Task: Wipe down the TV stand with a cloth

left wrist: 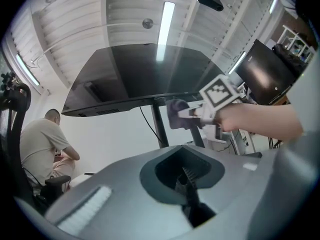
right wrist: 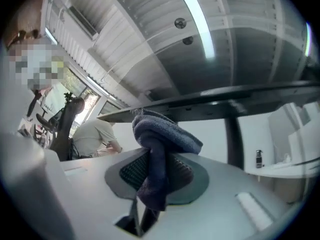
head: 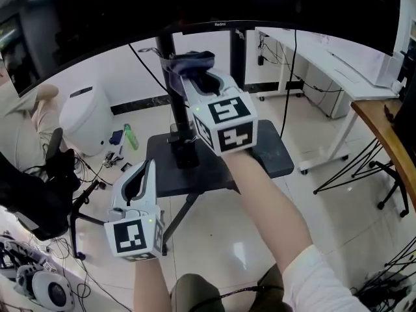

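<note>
A dark blue-grey cloth (head: 189, 62) is bunched between the jaws of my right gripper (head: 197, 75), which is shut on it. In the head view that gripper is raised beside the black pole (head: 177, 103) of the TV stand, under the TV's lower edge (head: 214, 25). The right gripper view shows the cloth (right wrist: 159, 144) hanging over the fingers, with the pole (right wrist: 232, 139) off to the right. The stand's dark base shelf (head: 268, 153) lies below. My left gripper (head: 149, 168) hangs lower left, shut and empty, and its view shows the cloth (left wrist: 175, 112) by the pole (left wrist: 160, 129).
A white round appliance (head: 84, 119) and a green bottle (head: 130, 137) sit on the floor left of the stand, among cables. A white desk (head: 325, 57) stands at the back right, a wooden tabletop edge (head: 382, 135) at the right. A seated person (left wrist: 42, 144) is off to the left.
</note>
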Demonstrator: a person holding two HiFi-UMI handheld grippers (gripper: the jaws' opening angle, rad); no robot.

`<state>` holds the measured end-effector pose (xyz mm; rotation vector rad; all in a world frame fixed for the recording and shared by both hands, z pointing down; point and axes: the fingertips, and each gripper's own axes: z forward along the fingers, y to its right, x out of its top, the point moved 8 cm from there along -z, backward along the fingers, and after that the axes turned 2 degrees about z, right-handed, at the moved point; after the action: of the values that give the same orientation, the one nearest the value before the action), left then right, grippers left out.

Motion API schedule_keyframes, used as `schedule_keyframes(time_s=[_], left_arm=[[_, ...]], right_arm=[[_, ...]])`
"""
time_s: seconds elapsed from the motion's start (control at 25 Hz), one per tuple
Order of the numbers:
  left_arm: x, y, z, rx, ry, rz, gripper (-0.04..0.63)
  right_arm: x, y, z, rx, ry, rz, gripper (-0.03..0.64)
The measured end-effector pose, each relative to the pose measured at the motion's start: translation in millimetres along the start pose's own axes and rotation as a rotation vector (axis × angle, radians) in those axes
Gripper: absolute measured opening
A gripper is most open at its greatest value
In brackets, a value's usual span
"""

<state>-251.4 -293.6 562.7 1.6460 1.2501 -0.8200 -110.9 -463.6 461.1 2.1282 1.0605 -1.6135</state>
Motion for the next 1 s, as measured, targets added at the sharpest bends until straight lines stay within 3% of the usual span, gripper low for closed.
schedule_keyframes(time_s=[0.08,0.2,0.28,0.4,0.48,0.56,0.68,0.8,0.88,1.0], left_arm=[[6.7,1.9,4.5,0.005,0.023,0.004,0.000],[10.5,1.3,5.9,0.004,-0.009,0.029,0.000],[9.0,-2.2,-0.4,0.000,-0.085,0.050,0.000],[3.4,-8.7,-4.9,0.010,-0.049,0.051,0.000],[-1.1,-5.3,-10.8,0.005,-0.105,0.050,0.000],[0.8,0.3,-13.3,-0.011,-0.169,0.055,0.000],[11.9,4.7,-7.8,-0.020,-0.108,0.064,0.000],[21.9,8.5,0.0,-0.035,-0.102,0.067,0.000],[28.2,10.1,7.5,-0.042,-0.034,0.055,0.000],[31.1,12.1,14.4,-0.033,0.041,0.035,0.000]], right_arm=[[3.0,12.6,39.9,0.008,-0.072,0.005,0.083],[-6.7,24.9,67.8,0.017,-0.160,-0.082,0.083],[-40.8,22.8,76.3,0.054,-0.259,-0.082,0.083],[-113.1,7.7,81.3,0.120,-0.444,-0.077,0.083],[-146.3,2.7,77.7,0.139,-0.500,-0.050,0.083],[-141.0,5.2,67.0,0.125,-0.440,-0.034,0.083],[-89.4,25.2,31.2,0.046,-0.254,-0.034,0.083],[-43.5,74.5,-1.9,-0.058,-0.140,-0.020,0.083],[-16.4,110.0,-11.8,-0.126,-0.117,-0.008,0.083],[0.1,135.7,-16.1,-0.177,-0.161,-0.021,0.083]])
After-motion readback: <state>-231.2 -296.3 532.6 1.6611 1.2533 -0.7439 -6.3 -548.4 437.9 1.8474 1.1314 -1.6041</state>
